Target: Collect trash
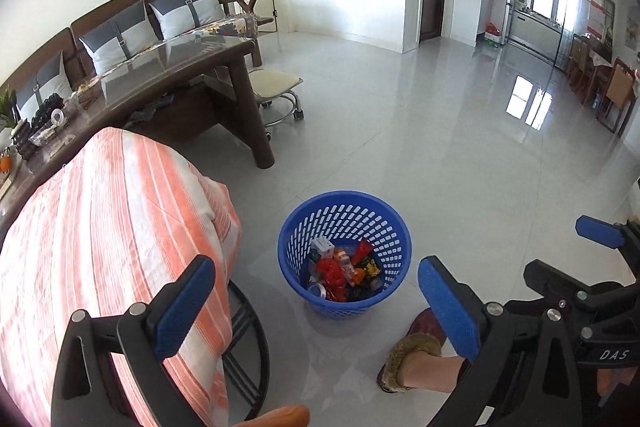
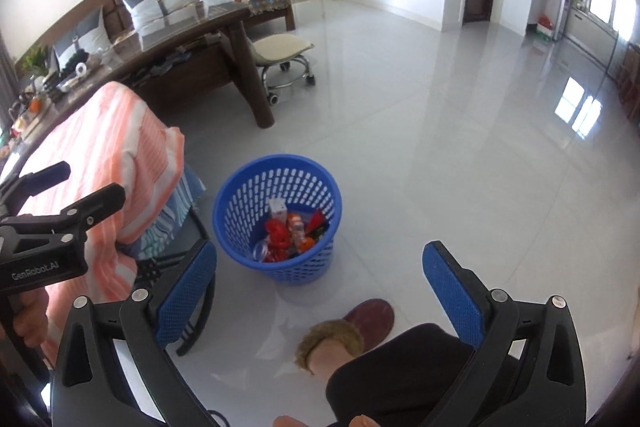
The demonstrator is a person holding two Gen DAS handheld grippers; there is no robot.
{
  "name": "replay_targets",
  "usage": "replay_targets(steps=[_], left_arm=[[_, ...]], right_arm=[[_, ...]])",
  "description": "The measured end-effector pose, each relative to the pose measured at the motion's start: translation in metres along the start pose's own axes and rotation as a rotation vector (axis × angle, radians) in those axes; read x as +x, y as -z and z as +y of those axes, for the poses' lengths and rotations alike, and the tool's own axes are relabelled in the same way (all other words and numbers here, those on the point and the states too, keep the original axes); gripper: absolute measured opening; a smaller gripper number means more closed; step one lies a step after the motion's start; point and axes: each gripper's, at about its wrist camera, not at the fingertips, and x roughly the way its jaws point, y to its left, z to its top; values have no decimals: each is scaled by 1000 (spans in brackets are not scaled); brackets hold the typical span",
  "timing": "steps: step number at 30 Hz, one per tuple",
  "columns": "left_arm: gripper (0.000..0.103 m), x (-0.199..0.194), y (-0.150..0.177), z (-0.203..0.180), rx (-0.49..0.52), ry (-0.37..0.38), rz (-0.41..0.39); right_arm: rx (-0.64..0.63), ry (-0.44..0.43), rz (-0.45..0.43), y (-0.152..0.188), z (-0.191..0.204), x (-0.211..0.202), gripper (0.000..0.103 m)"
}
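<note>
The blue perforated wastebasket [image 1: 345, 254] stands upright on the glossy white tile floor [image 1: 440, 147], near the person and just right of a chair draped in an orange-and-white striped cloth [image 1: 112, 247]. Inside it lies a heap of trash [image 1: 344, 273]: red and orange wrappers, a small white carton, a dark packet, and what looks like a clear round lid. No loose litter shows on the floor around the basket.

The left gripper [image 1: 316, 301] hangs above and on the near side of the basket, its jaws spread wide with nothing between them. The right gripper [image 2: 320, 291] is held the same way, jaws spread and empty, a little to the right of the left one; in its view the basket sits ahead and slightly left. The person's foot in a maroon fur-trimmed slipper [image 2: 360, 323] is planted on the floor just near of the basket.

Judging by the filled basket and the empty hands, the dropping-in step appears finished for whatever was carried, and either the collecting is nearly done or another piece must be fetched. The next move likely calls for turning toward the cluttered glass-topped coffee table [image 1: 168, 75] at far left, before the sofa [image 1: 132, 23], finding remaining rubbish there, and closing one gripper on it.
</note>
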Motion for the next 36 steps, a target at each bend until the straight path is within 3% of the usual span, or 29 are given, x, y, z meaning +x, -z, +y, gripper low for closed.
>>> replay_targets(steps=[10, 36], left_arm=[[103, -6, -2, 7, -54, 74, 65], [103, -9, -1, 3, -45, 29, 64]], right_arm=[[-64, 39, 30, 0, 22, -15, 103], [-44, 14, 52, 7, 30, -19, 103]])
